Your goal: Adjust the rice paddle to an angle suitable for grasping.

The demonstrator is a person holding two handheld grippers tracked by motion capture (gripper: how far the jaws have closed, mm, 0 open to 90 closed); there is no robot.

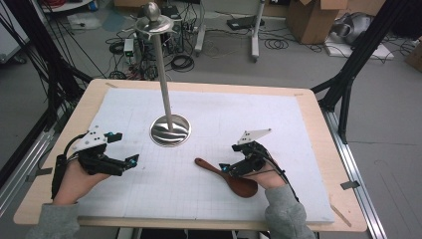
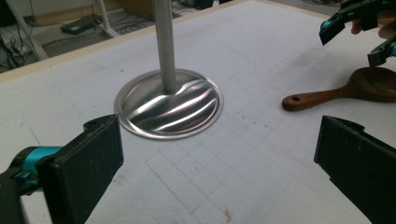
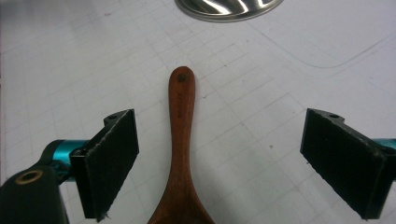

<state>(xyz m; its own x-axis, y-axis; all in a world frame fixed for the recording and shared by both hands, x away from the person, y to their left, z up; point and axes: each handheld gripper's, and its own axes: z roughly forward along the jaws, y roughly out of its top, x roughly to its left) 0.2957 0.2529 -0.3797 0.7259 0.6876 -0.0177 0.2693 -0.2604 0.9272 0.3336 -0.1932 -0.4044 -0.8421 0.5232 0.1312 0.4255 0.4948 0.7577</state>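
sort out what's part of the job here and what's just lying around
In the job:
wooden spoon, lying flat between the open fingers of the right gripper
metal stand, upright on the white mat, its hooks at the top bare
left gripper, open, nothing in it

Lying about:
cardboard boxes on the floor
cables behind the table

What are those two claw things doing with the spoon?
A person holds a gripper in each hand at a table. The right gripper is open, with its jaws on either side of the wooden spoon's handle, not yet squeezing it. The spoon lies flat on the white mat. The left gripper is open too, holds nothing, and points toward the round base of a metal stand in the middle of the mat.
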